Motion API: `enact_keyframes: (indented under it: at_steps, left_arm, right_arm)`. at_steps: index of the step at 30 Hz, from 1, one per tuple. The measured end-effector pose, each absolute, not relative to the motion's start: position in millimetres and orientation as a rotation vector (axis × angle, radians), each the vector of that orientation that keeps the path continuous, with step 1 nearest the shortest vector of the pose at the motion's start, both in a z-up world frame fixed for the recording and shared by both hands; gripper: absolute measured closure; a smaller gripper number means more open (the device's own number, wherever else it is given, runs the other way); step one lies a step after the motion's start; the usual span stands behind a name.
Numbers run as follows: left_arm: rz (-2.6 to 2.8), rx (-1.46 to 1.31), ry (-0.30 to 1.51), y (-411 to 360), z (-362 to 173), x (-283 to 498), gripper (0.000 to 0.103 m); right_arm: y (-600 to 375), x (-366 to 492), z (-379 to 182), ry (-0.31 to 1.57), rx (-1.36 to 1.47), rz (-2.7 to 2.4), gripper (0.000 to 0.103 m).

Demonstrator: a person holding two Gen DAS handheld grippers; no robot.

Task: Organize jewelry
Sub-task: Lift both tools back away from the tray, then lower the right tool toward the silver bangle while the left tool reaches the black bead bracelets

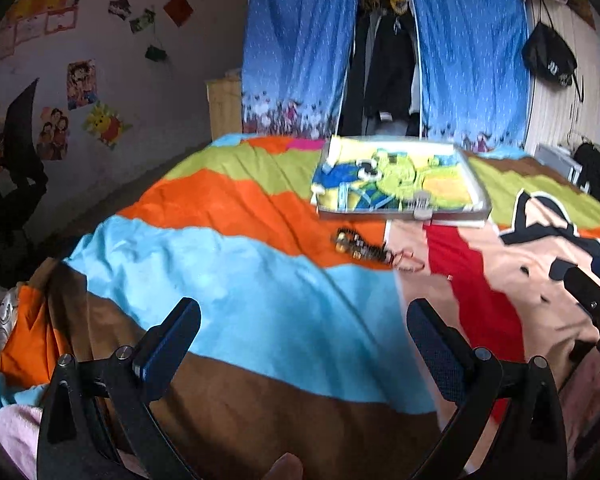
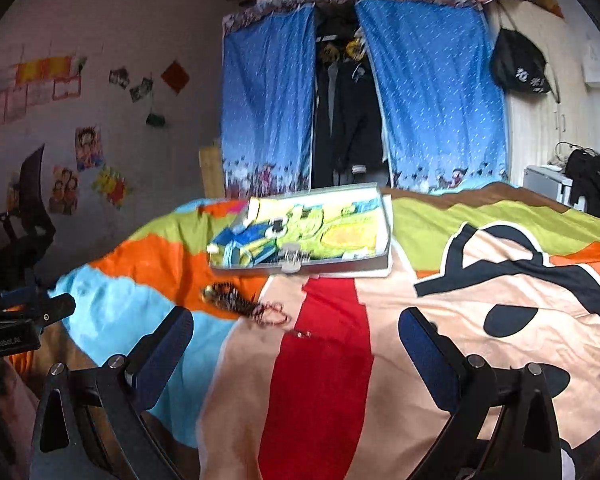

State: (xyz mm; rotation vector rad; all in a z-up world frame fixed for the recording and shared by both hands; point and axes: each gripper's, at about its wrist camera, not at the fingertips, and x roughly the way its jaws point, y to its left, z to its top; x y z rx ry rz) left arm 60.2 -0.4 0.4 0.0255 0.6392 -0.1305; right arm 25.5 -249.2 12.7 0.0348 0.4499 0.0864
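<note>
A flat closed box with a cartoon lid and a front clasp (image 1: pixel 396 184) lies on the colourful bedspread; it also shows in the right wrist view (image 2: pixel 304 232). A dark beaded bracelet (image 1: pixel 360 246) and a thin reddish chain (image 1: pixel 408 262) lie in front of the box, as seen in the right wrist view too: bracelet (image 2: pixel 230 300), chain (image 2: pixel 272 314). A small ring (image 2: pixel 302 334) lies on the red patch. My left gripper (image 1: pixel 304 340) is open and empty, well short of the jewelry. My right gripper (image 2: pixel 296 344) is open and empty, near the ring.
The bedspread (image 1: pixel 240 300) covers the whole bed. Blue curtains (image 1: pixel 300 48) and hanging clothes stand behind the bed. A black chair (image 1: pixel 16 160) is at the left wall. The right gripper's body (image 1: pixel 596 304) shows at the left view's right edge.
</note>
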Motion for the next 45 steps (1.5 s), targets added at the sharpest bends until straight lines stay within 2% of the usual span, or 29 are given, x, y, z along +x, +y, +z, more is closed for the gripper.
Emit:
enact_keyframes:
  at_steps: [11,18,31,36,40,43,45]
  left_arm:
    - [-0.164,-0.011,0.834,12,-29,107,0.002]
    - [-0.196,0.014,0.881,6,-44,147,0.002]
    - [-0.28,-0.013,0.899,-12,-77,225,0.002]
    - [-0.29,-0.064,0.853,-12,-79,250,0.003]
    - [-0.299,-0.098,0.836,-15,-84,269,0.003]
    - [-0.318,-0.108,0.836,-20,-92,282,0.012]
    - [-0.331,-0.101,0.865,-26,-101,291,0.032]
  right_arm:
    - [-249,62,-20,0.683,0.045,0.082,0.0]
    - [-262,96,-40,0.826,0.162,0.157,0.0]
    - [-277,183,-69,0.85,0.28,0.279,0.0]
    - [-283,208,-89,0.902,0.301,0.24,0.0]
    - [-286,223,-101,0.922,0.3,0.205,0.011]
    - [-285,229,-109,0.941,0.318,0.199,0.016]
    - [-283,231,-114,0.958,0.308,0.198,0.016]
